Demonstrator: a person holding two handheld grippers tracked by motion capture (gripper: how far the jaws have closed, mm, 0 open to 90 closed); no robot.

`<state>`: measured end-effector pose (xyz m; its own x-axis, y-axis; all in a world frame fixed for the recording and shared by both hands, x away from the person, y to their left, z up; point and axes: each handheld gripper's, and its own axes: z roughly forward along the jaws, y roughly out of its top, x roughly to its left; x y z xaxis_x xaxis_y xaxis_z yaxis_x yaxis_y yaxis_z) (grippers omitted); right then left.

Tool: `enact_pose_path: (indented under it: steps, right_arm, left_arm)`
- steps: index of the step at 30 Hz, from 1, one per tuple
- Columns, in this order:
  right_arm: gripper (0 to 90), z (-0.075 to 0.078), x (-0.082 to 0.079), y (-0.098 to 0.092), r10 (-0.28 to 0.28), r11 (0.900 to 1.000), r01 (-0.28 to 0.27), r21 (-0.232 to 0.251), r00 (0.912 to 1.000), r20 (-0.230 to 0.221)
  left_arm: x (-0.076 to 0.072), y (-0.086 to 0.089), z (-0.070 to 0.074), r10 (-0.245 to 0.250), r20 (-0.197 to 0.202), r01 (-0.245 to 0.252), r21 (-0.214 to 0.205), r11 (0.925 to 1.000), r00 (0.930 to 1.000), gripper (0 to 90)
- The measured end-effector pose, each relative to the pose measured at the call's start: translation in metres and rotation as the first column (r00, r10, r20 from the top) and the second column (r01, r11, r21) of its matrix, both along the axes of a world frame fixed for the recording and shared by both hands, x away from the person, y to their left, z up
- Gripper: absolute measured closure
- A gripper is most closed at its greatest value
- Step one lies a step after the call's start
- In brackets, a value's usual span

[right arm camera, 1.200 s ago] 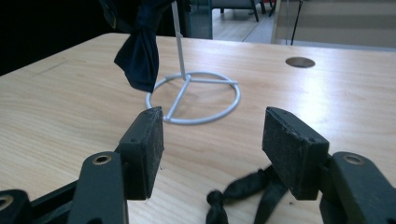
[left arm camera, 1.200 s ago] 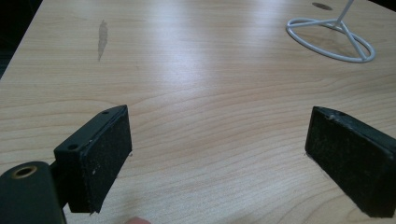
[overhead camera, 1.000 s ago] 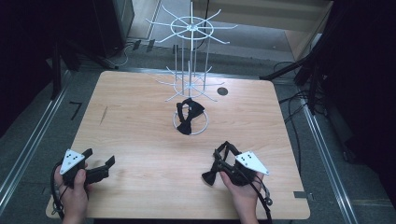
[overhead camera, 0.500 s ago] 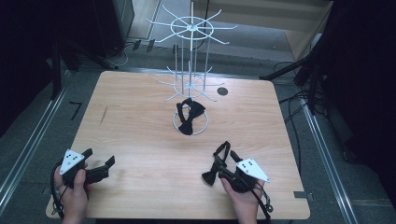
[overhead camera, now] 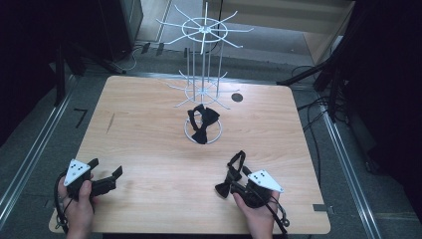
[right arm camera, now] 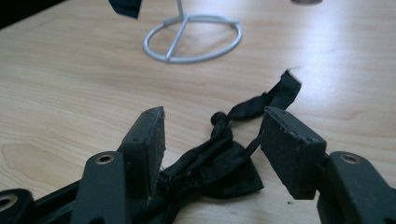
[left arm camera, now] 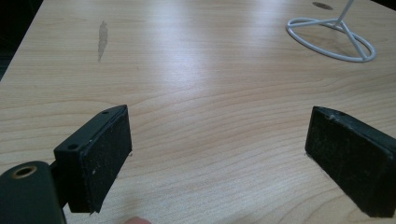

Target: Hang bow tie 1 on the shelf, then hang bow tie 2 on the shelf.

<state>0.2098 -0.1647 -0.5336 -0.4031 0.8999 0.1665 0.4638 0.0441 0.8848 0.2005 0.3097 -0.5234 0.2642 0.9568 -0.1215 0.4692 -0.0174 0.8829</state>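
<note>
A black bow tie (overhead camera: 233,172) lies on the wooden table (overhead camera: 149,134) near the front right. My right gripper (overhead camera: 230,178) stands open around it, its jaws on either side of the crumpled fabric (right arm camera: 219,161) without pressing it; the strap trails off toward the rack. A second black bow tie (overhead camera: 201,124) hangs low on the white wire rack (overhead camera: 204,35) at the table's middle back. My left gripper (overhead camera: 106,168) rests open at the front left, its pads (left arm camera: 100,154) wide apart over bare wood.
The rack's ring base (right arm camera: 194,39) stands a short way beyond the right gripper and shows at the far right (left arm camera: 331,42) of the left gripper view. A dark round hole (overhead camera: 237,97) sits behind the rack. Metal rails and cables run along the floor on both sides.
My right gripper has drawn back toward the table's front edge, and the bow tie between its jaws has shifted with it. The left gripper has stayed put.
</note>
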Motion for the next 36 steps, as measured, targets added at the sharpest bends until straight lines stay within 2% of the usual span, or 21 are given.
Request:
enact_pose_path:
  steps: [3,12,17,19,23,29,36]
  right_arm:
    - [41.4,-0.005,0.003,0.006,0.018,0.9997,-0.019,-0.017,0.9974,-0.07]
    - [39.8,-0.011,0.004,0.012,0.031,0.9991,-0.034,-0.026,0.9934,-0.111]
    - [40.5,-0.012,0.008,0.012,0.038,0.9986,-0.043,-0.031,0.9868,-0.157]
    - [41.2,-0.012,0.008,0.013,0.038,0.9984,-0.044,-0.034,0.986,-0.162]
    - [47.5,-0.013,0.008,0.013,0.041,0.9972,-0.051,-0.054,0.9835,-0.176]
    - [64.8,-0.013,0.008,0.011,0.025,0.9978,-0.035,-0.056,0.983,-0.182]
    - [70.8,-0.013,0.007,0.014,0.025,0.9942,-0.042,-0.099,0.9851,-0.17]
  left_arm:
    - [0.0,0.0,0.0,0.0,0.001,0.0,-0.005,1.0,1.0,8.0]
    - [0.0,0.0,0.0,0.002,-0.001,-0.002,-0.004,1.0,1.0,8.0]
    - [-0.001,0.0,0.0,0.001,-0.002,-0.001,0.0,1.0,1.0,8.0]
    - [0.0,0.0,0.0,0.001,-0.001,-0.001,0.002,1.0,1.0,8.0]
    - [0.0,0.0,0.0,0.0,0.0,0.0,0.002,1.0,1.0,8.0]
    - [-0.001,-0.001,0.0,0.0,0.001,0.0,0.008,1.0,1.0,8.0]
    - [0.0,-0.001,0.0,0.001,-0.001,-0.001,0.01,1.0,1.0,8.0]
